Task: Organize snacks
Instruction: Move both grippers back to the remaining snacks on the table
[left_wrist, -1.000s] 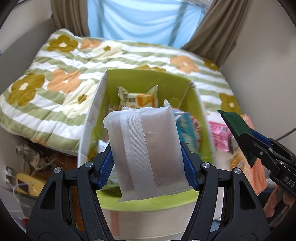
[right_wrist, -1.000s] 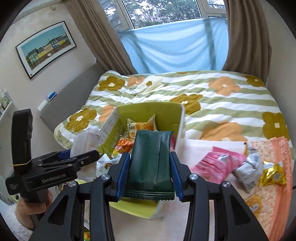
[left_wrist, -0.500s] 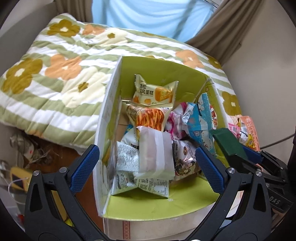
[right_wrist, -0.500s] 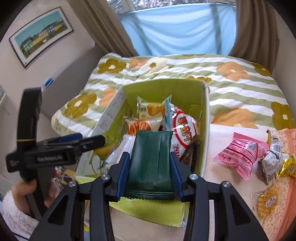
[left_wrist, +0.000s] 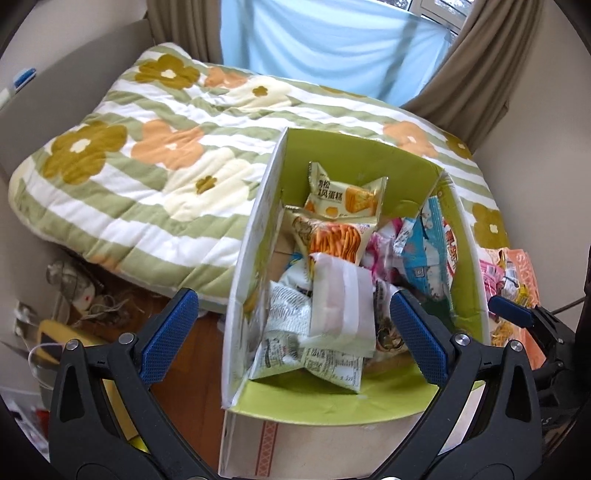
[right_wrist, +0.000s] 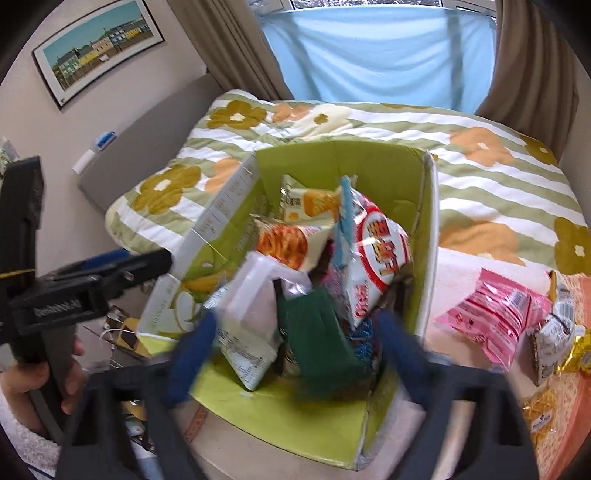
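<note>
A green-lined cardboard box (left_wrist: 354, 155) holds several snack packets. My left gripper (left_wrist: 291, 299) hangs open above its near end, and a pale translucent packet (left_wrist: 340, 299) lies loose in the box below, clear of both pads. In the right wrist view my right gripper (right_wrist: 295, 332) is blurred and its jaws are opening. A dark green packet (right_wrist: 317, 339) sits tilted between them inside the box (right_wrist: 369, 166), and neither pad presses on it. The left gripper (right_wrist: 147, 262) shows at the left there, held by a hand (right_wrist: 22, 384).
A flowered quilt (left_wrist: 147, 177) covers the bed behind the box. Loose snacks lie to the right on the table: a pink packet (right_wrist: 495, 314), a white one (right_wrist: 554, 332) and gold ones (right_wrist: 580, 350). Clutter lies on the floor (left_wrist: 74, 295) left of the box.
My left gripper opened and the pale packet dropped into the box. My right gripper came down over the box with the green packet, then its jaws spread and released it.
</note>
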